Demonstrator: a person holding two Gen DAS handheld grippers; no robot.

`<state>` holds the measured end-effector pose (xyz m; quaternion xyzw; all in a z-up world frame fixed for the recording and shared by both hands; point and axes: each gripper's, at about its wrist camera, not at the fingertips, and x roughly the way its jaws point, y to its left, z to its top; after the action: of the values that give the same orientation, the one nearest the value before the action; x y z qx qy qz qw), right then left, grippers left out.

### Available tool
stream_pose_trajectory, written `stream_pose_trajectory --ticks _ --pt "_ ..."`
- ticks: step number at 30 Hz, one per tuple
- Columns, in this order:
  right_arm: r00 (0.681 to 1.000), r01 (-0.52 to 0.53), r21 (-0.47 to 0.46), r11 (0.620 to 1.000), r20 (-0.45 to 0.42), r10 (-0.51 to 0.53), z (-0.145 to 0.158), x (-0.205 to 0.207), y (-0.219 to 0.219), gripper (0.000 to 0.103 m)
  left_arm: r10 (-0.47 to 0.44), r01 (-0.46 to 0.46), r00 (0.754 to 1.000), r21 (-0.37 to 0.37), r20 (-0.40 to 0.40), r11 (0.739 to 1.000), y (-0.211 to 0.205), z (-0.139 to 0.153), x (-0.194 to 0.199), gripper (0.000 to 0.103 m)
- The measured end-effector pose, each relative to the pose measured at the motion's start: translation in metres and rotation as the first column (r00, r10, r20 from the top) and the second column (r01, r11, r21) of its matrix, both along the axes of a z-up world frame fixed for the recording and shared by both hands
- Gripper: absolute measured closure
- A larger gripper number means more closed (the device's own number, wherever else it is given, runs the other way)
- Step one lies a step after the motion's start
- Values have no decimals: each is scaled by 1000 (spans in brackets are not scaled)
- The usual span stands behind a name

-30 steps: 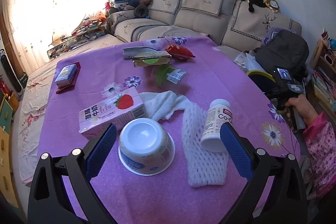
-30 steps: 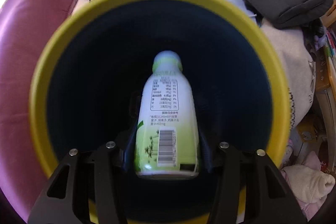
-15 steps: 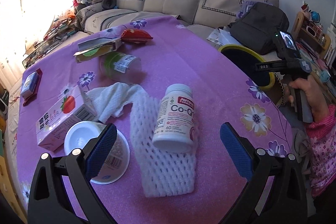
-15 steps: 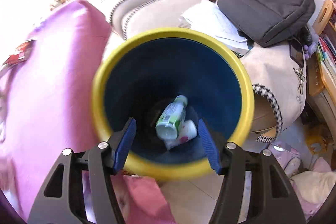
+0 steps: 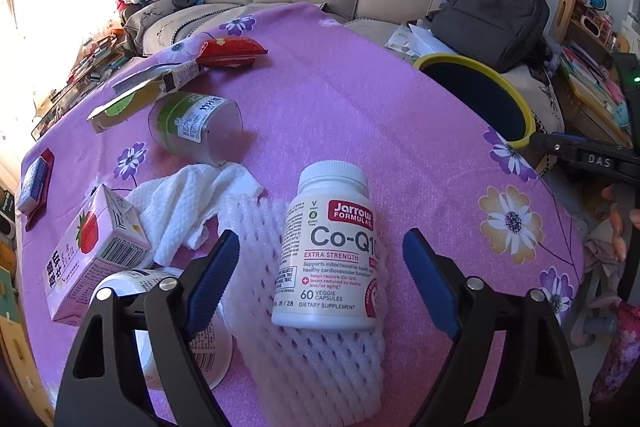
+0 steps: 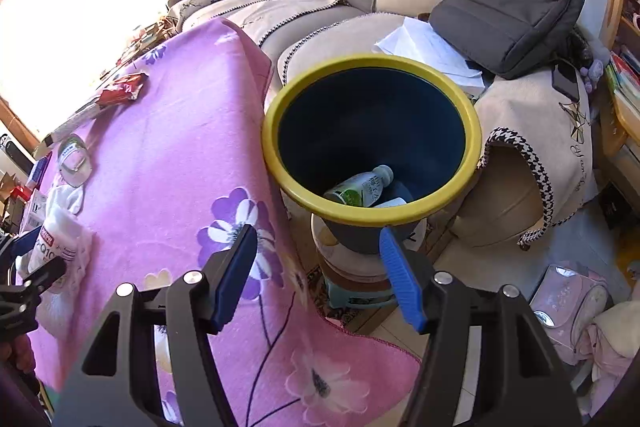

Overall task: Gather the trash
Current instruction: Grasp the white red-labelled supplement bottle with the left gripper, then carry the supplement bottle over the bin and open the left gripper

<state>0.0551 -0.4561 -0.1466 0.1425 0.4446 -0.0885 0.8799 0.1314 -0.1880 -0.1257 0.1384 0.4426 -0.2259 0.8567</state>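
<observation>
My left gripper (image 5: 320, 267) is open, its blue pads on either side of a white Co-Q10 supplement bottle (image 5: 330, 251) that lies on white foam netting (image 5: 308, 347) on the purple flowered tablecloth (image 5: 360, 115). My right gripper (image 6: 318, 267) is open and empty, held above and in front of the yellow-rimmed dark blue bin (image 6: 372, 139) beside the table. A green-and-white drink bottle (image 6: 360, 187) lies in the bin's bottom. The bin also shows in the left wrist view (image 5: 476, 95).
On the cloth lie a strawberry milk carton (image 5: 92, 251), a white cup (image 5: 192, 331), a white paper towel (image 5: 188, 203), a clear tipped cup (image 5: 196, 127), a torn box (image 5: 140, 95), and a red wrapper (image 5: 230, 51). A sofa with a grey backpack (image 6: 508, 7) stands behind.
My right gripper let the drink bottle go into the bin and pulled up and back. My left gripper moved right from the white cup and closer, framing the Co-Q10 bottle.
</observation>
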Motion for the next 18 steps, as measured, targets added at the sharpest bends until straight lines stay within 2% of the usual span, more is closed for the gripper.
stream_pose_trajectory --ticks 8,11,18 --pt "1000 -4 -10 1000 18 4 8 -2 5 42 14 -14 1000 9 -21 1000 3 -8 1 41" --pt "1000 -5 -8 1000 20 5 8 -3 5 42 12 -12 999 5 -35 1000 4 -12 2 53" --pt "1000 -4 -8 1000 25 4 9 -4 3 42 8 -8 1000 -9 -13 1000 4 3 -7 56"
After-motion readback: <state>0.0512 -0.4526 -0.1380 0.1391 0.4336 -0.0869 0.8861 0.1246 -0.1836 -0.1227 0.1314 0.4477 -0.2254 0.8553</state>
